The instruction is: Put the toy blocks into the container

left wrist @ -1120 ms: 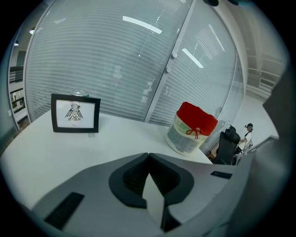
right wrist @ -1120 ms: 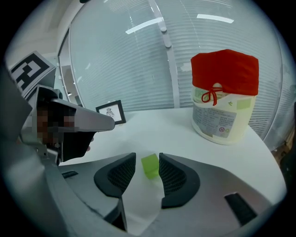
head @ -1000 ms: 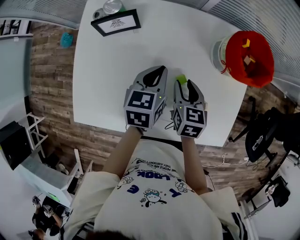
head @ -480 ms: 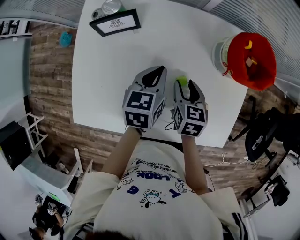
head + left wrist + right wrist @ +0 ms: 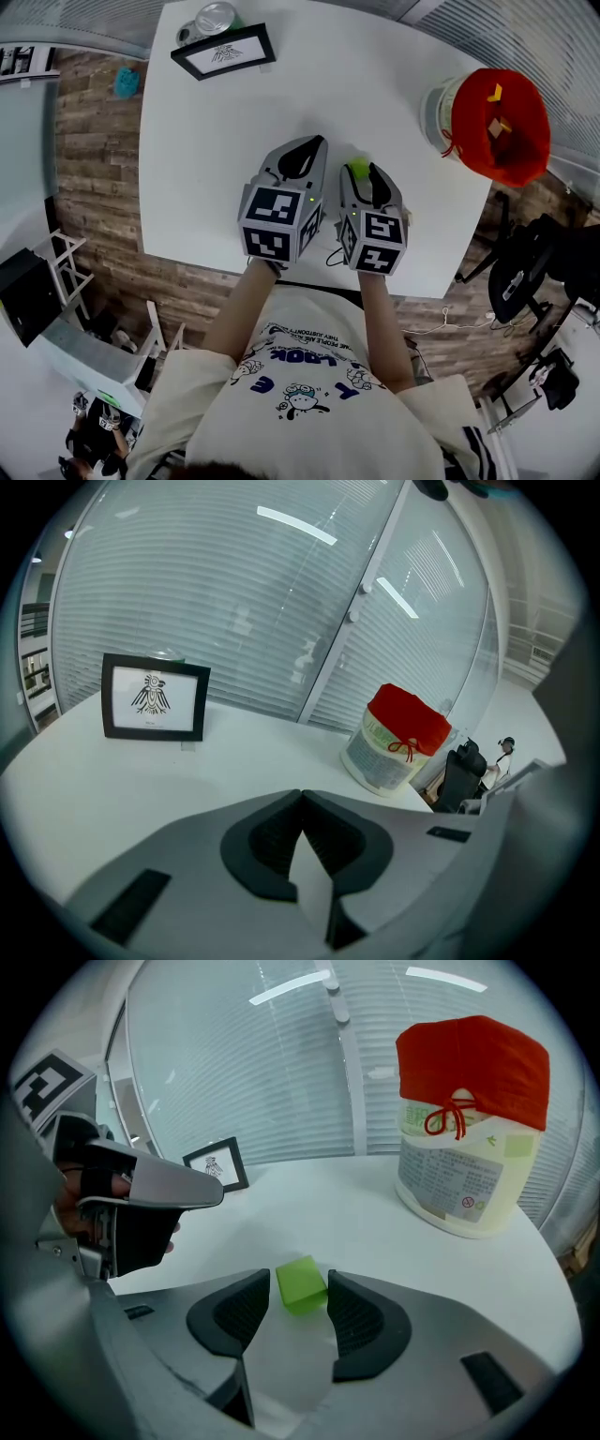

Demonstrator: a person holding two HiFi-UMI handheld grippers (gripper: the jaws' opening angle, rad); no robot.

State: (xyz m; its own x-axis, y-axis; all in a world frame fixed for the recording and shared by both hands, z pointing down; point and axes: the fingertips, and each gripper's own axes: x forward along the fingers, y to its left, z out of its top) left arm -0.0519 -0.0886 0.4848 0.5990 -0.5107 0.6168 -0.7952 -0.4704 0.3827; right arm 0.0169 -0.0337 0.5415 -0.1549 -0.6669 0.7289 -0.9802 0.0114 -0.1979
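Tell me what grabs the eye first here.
The white container with its red liner at the table's far right corner stands out most. Next comes the small green block on the table between the right gripper's jaws, which have just been opening and are not clamped on it.

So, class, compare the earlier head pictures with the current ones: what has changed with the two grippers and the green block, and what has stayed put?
The right gripper has closed in a little on the green block, its jaws just opening wider; the block now sits between the tips, not yet gripped. The left gripper stays shut and empty; the container and picture frame are unmoved.
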